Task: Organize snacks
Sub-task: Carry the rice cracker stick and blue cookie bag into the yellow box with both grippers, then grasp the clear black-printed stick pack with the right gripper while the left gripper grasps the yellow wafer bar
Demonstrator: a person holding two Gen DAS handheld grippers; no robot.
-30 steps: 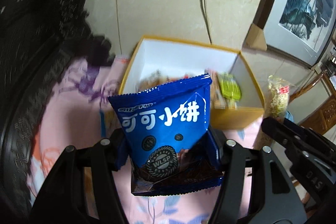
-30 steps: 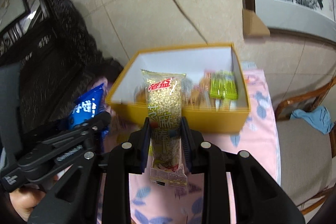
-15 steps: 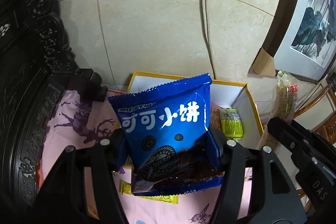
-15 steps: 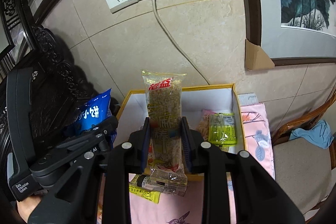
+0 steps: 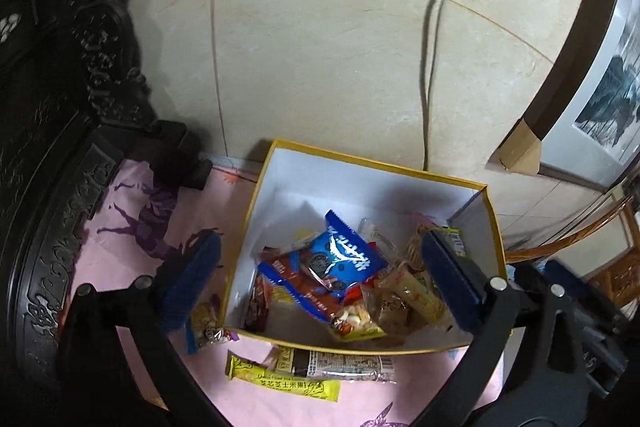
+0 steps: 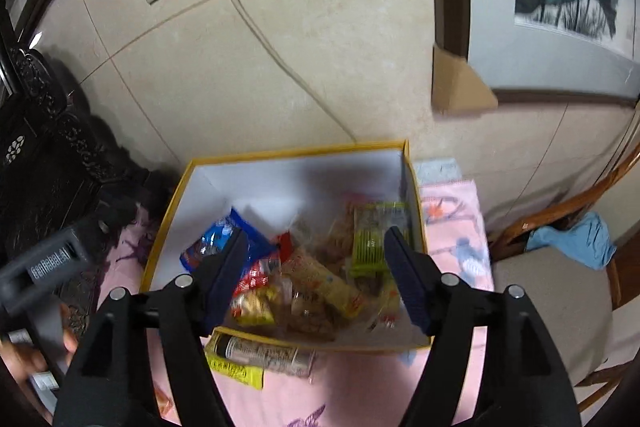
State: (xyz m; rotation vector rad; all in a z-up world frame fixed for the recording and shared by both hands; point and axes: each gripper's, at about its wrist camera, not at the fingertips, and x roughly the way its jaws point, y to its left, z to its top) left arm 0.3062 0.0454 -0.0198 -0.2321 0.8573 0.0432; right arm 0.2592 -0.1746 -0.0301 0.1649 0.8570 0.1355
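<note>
A yellow box [image 5: 256,195] with white inside walls stands against the wall on a pink cloth; it also shows in the right wrist view [image 6: 296,151]. Several snack packs lie in it. The blue cookie bag [image 5: 340,263] lies on top of the pile, also seen from the right [image 6: 216,235]. The long sesame bar pack [image 6: 324,279] lies among them, beside a green pack [image 6: 370,239]. My left gripper [image 5: 320,279] is open and empty above the box. My right gripper [image 6: 316,279] is open and empty above the box front.
A yellow bar [image 5: 280,381] and a clear wrapped bar [image 5: 336,363] lie on the cloth before the box. Another snack [image 5: 204,323] lies at the box's left corner. Dark carved furniture [image 5: 44,147] stands left. A wooden chair [image 6: 560,227] stands right. A cord [image 5: 430,67] hangs behind.
Both grippers opened and let go. The blue cookie bag and the sesame bar pack dropped into the box. Both cameras now look down into it.
</note>
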